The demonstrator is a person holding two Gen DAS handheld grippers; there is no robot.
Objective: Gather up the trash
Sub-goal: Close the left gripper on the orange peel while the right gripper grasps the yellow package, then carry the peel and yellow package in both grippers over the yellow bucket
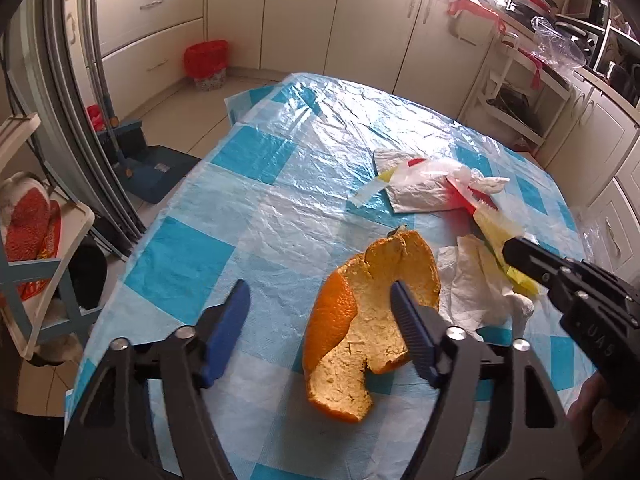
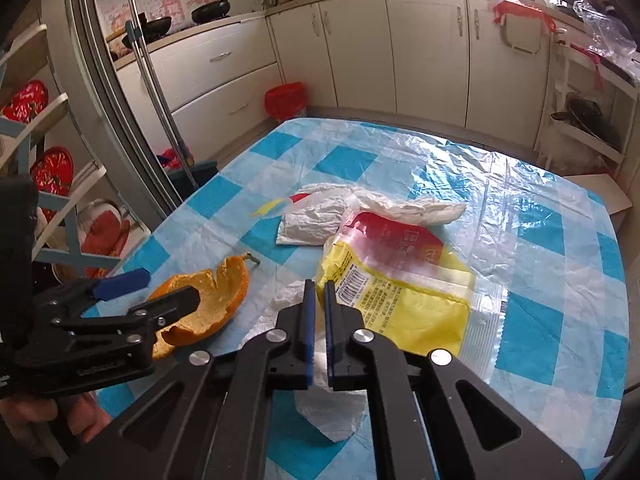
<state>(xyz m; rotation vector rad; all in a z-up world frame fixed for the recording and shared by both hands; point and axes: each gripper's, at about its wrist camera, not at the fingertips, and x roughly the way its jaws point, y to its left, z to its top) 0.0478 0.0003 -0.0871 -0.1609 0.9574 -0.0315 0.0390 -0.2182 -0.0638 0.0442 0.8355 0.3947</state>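
Observation:
An orange peel (image 1: 352,340) (image 2: 212,300) lies inner side up on the blue-and-white checked tablecloth (image 1: 260,200). My left gripper (image 1: 319,287) (image 2: 160,288) stands open over it. Its right pad rests above the peel and its left pad is clear of it, over bare cloth. A yellow and red plastic wrapper (image 2: 400,292) (image 1: 496,232) lies to the right of the peel, partly on a white tissue (image 1: 468,284) (image 2: 288,300). My right gripper (image 2: 319,284) (image 1: 510,248) is shut on the wrapper's near edge. Behind it lies a crumpled white plastic bag (image 1: 420,192) (image 2: 312,224).
A bin with a red liner (image 1: 206,62) (image 2: 284,100) stands on the floor by the cabinets beyond the table. A broom and blue dustpan (image 1: 160,168) lean at the left. A white shelf (image 1: 40,240) stands close to the table's left edge.

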